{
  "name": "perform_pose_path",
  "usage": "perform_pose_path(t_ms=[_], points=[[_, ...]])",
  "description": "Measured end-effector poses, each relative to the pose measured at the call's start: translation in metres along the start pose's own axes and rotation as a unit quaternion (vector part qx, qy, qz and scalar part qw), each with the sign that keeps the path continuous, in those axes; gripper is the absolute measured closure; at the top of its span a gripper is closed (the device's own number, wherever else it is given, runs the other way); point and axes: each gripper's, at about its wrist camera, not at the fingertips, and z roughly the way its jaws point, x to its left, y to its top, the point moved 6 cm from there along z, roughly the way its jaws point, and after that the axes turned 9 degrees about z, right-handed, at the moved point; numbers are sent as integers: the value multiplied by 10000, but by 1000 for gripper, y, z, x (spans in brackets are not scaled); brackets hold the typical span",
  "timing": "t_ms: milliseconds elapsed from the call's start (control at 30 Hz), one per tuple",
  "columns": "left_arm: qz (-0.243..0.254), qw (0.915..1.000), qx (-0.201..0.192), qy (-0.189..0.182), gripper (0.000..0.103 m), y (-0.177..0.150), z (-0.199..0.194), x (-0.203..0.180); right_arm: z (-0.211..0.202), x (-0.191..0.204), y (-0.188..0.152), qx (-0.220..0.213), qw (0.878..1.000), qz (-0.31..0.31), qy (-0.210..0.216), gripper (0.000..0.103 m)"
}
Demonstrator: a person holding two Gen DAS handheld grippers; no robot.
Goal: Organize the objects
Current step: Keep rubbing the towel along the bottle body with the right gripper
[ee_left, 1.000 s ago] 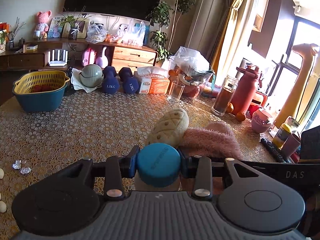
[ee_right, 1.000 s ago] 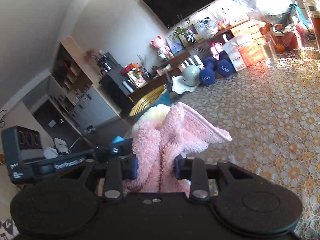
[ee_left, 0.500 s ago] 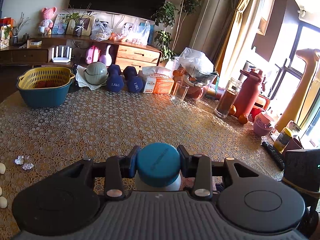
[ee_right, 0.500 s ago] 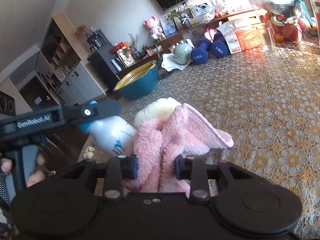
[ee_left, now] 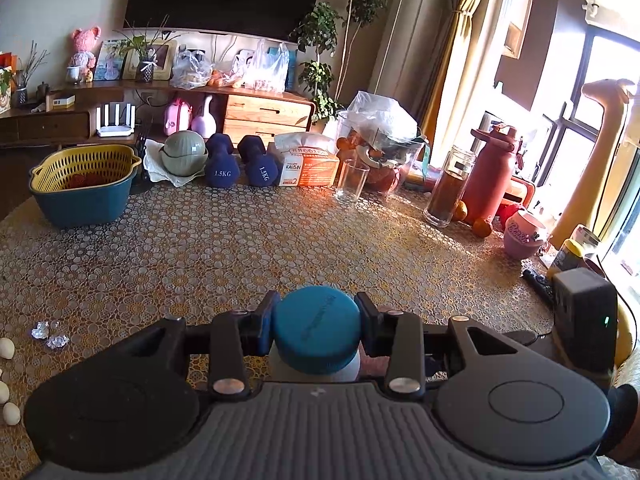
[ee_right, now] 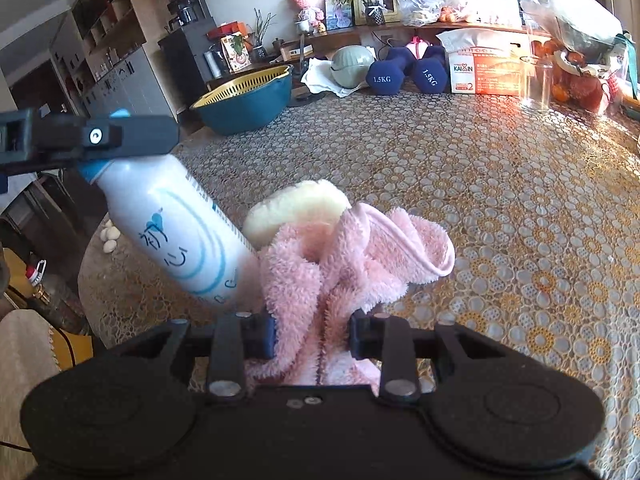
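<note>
Blue plastic fills the centre of our left wrist view: the left gripper (ee_left: 316, 328) is clamped on the cap (ee_left: 316, 326) of a white bottle (ee_left: 314, 370), whose body hangs mostly hidden below the fingers. We hold it above the near edge of the patterned table (ee_left: 280, 248). The grip is on the cap alone, so we judge that the round cap could turn or slide between the pads, or work loose from the neck if the bottle swings. The basket (ee_left: 82, 186) sits far off at ten o'clock and a drinking glass (ee_left: 351, 181) at one o'clock, both well apart from us. The left gripper looks level, pointing across the table toward the far clutter.

From the right wrist view, the right gripper (ee_right: 312, 338) is closed on a pink fluffy towel (ee_right: 340, 264), bunched between the fingers and spilling forward. A cream sponge-like pad (ee_right: 296, 206) rests against the towel at twelve o'clock; we cannot tell whether it is caught in the folds or merely leaning there, so it may drop off if the towel is lifted. At ten o'clock the bottle (ee_right: 176, 236) hangs tilted, its base touching the towel. That contact is our main worry: moving either hand could drag the cloth or knock the bottle. The right gripper points forward and slightly down over the table.
</note>
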Motion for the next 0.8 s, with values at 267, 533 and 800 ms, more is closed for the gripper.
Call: perform_pose_path(t_ms=[267,533,800], points=[[17,10000,-22,-16,64,-2,-2,0,-45,-5,46,-541,9810,1082,1514,72],[-127,9999,-43,-58,64,-4,-6,8,-32,5,58,-297,9620,1410,2318,71],[-179,9998,-94,-94,64,-9,-10,12,-9,9,52,-21,9722,1180,2024,72]])
